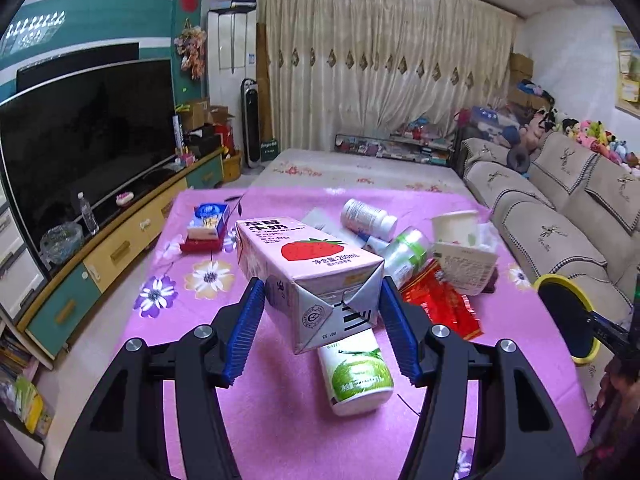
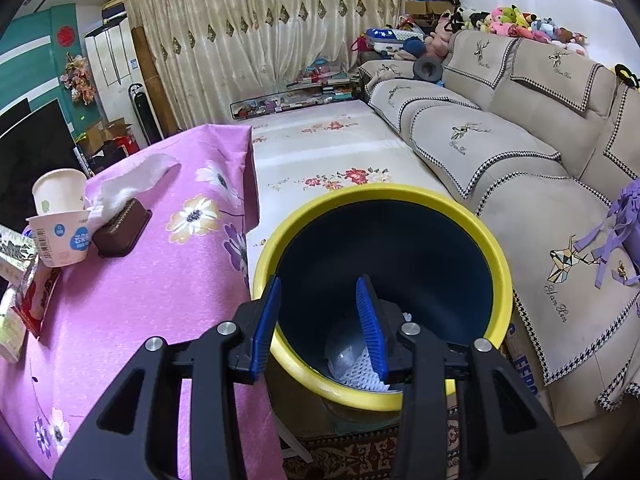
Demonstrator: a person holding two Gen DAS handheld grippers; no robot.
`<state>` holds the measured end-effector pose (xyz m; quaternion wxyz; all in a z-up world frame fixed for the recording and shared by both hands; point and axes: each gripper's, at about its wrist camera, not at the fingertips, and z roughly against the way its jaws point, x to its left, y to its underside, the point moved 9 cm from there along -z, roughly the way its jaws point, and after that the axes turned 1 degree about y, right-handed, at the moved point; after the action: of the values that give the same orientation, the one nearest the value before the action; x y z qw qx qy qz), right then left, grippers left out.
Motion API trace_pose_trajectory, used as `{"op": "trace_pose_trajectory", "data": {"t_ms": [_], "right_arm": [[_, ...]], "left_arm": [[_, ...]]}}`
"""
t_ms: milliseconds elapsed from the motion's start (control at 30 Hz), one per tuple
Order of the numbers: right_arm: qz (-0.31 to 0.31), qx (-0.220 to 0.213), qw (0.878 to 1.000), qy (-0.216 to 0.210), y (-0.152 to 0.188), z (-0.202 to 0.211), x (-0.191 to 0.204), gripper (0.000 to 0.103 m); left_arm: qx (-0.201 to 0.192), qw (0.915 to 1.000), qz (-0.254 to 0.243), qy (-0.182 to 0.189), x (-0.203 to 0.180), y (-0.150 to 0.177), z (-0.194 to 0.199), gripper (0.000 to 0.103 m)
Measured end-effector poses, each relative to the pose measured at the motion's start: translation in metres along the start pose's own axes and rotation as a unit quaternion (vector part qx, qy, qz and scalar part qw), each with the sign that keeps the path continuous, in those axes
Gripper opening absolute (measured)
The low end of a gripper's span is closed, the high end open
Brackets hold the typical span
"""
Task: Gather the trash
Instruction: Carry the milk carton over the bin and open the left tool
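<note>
Left wrist view: the left tongs (image 1: 322,314) clamp a boxy pink cardboard milk carton (image 1: 310,276) above the pink floral bench (image 1: 280,420); a smooth green-labelled bottle (image 1: 356,376) lies at 6 o'clock.

Right wrist view: the right tongs (image 2: 320,328) pinch the glossy yellow rim of the round dark bin (image 2: 384,276), one finger inside at 3 o'clock.

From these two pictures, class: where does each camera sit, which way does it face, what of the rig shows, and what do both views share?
Left wrist: sits on the left gripper, facing across the pink table toward the curtain; its jaws flank a strawberry milk carton, and no hand shows.
Right wrist: sits on the right gripper, facing down into the yellow-rimmed bin beside the sofa; its jaws straddle the bin's rim.
Shared: bin, table, paper cup, curtain, sofa.
</note>
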<state>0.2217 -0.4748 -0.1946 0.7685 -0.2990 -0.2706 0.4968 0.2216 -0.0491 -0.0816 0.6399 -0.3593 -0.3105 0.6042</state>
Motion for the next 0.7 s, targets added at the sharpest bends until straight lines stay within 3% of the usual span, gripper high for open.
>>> {"op": "trace_pose_trajectory", "data": {"t_ms": [167, 367, 567, 700], "right_arm": [[-0.001, -0.013, 1.000, -0.001, -0.002, 0.014, -0.003, 0.038], [-0.013, -0.026, 1.000, 0.006, -0.004, 0.031, -0.024, 0.038], [-0.026, -0.040, 0.999, 0.024, -0.003, 0.052, -0.053, 0.038], [-0.038, -0.051, 0.997, 0.039, -0.003, 0.064, -0.077, 0.038]], "left_arm": [[-0.014, 0.9994, -0.017, 0.027, -0.020, -0.009, 0.026, 0.058], [-0.002, 0.9939, -0.044, 0.101, -0.076, -0.005, 0.035, 0.058], [0.033, 0.9733, -0.094, 0.206, -0.171, 0.011, 0.024, 0.058], [0.059, 0.9531, -0.128, 0.268, -0.241, 0.024, 0.013, 0.058]]}}
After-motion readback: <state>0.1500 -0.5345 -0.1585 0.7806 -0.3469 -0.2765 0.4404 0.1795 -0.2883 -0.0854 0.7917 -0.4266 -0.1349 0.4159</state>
